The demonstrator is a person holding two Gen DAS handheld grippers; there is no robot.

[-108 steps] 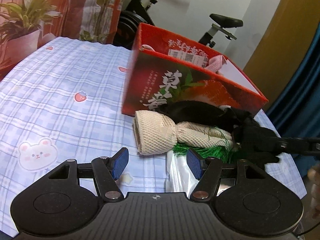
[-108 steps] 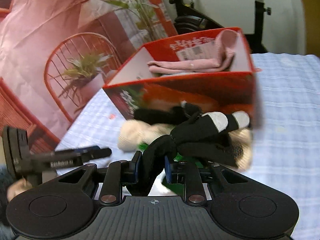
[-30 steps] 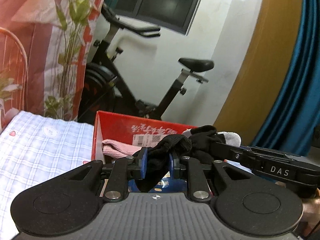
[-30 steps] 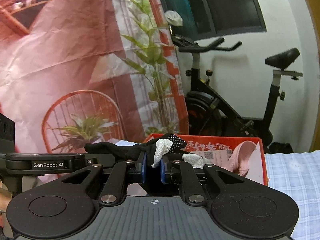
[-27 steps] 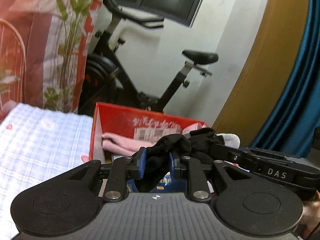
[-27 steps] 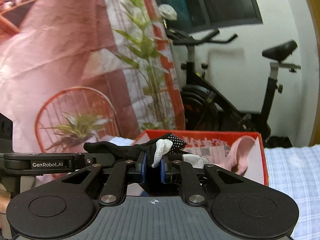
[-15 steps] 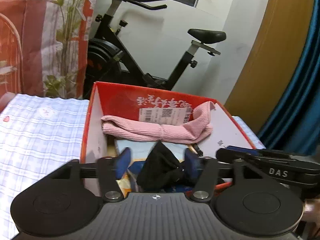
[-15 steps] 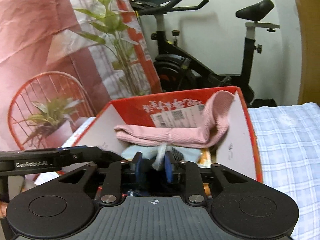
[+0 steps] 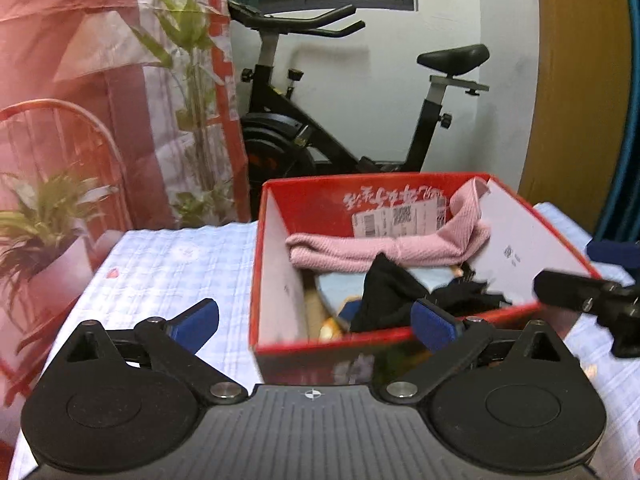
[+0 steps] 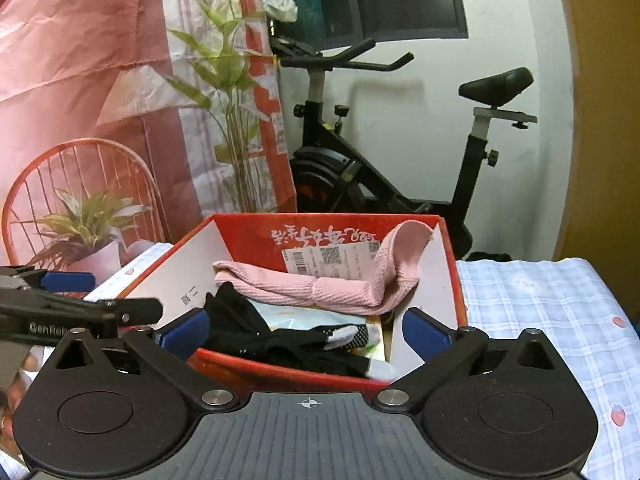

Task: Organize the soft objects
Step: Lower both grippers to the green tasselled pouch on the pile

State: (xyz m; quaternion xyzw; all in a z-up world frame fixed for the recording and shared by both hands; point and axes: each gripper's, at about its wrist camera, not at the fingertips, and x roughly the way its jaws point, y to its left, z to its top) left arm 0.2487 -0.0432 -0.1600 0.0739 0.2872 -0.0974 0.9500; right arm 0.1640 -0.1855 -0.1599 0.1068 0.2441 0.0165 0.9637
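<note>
A black glove [image 9: 388, 292] with grey fingertips lies loose inside the red cardboard box [image 9: 260, 264], in front of a rolled pink cloth [image 9: 360, 250]. My left gripper [image 9: 316, 324] hangs at the box's near wall, its jaws opening wide with nothing pressed between the blue pads [image 9: 196, 322]. In the right wrist view the same black glove [image 10: 280, 340] drapes toward the near rim of the red box [image 10: 452, 264], below the pink cloth [image 10: 320, 288]. My right gripper [image 10: 306, 334] is also opening, clear of the glove. Each gripper shows at the edge of the other's view.
The box stands on a table with a blue checked cloth [image 9: 168, 264]. Behind it are an exercise bike [image 10: 360, 184], a potted plant [image 10: 88, 232] and a pink printed backdrop [image 10: 80, 60]. A blue curtain [image 9: 628, 120] hangs at the far right.
Both grippers held the black glove stretched between them above the box. They sank toward the box and opened, and the glove dropped inside.
</note>
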